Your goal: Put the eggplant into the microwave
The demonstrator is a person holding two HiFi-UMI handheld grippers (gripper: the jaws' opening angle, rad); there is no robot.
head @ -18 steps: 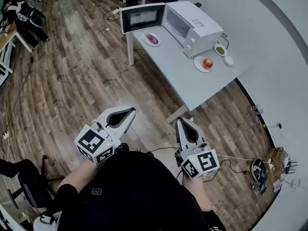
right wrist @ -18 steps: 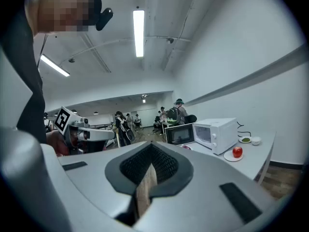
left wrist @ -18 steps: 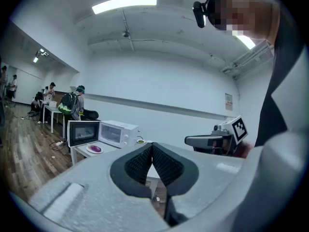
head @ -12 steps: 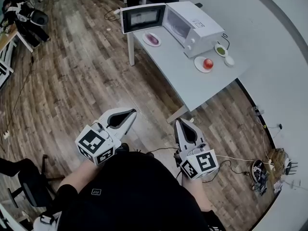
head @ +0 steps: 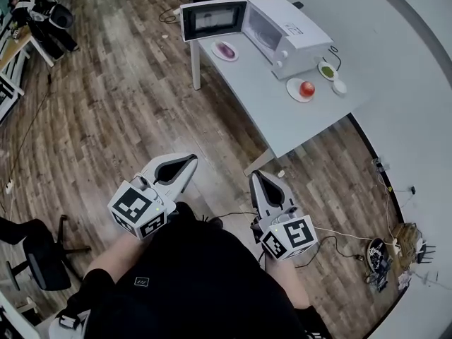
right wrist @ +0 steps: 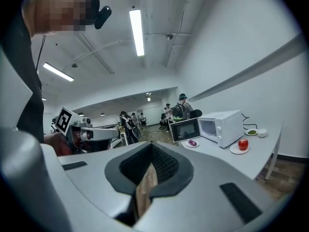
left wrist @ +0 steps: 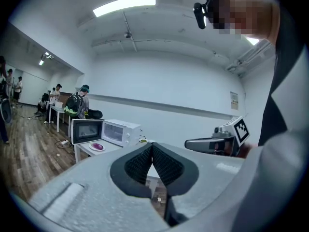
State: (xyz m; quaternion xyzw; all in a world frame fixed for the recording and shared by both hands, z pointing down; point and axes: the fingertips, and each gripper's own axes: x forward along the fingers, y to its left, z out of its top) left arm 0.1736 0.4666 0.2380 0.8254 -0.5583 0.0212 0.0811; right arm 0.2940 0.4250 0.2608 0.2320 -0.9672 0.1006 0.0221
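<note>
Across open floor (head: 120, 111) from the table (head: 282, 119) edge, left gripper (head: 191, 159) and right gripper (head: 254, 176), jaws clenched empty.

Open wooden floor (head: 120, 119) lies between the person and the desk (head: 282, 122), whose near half is bare. At its far end the microwave (head: 293, 30) stands with its door (head: 212, 18) swung wide. A plate (head: 216, 54) with the eggplant (head: 226, 49) sits before the opening, and an apple plate (head: 294, 90) lies by the control side.
</note>
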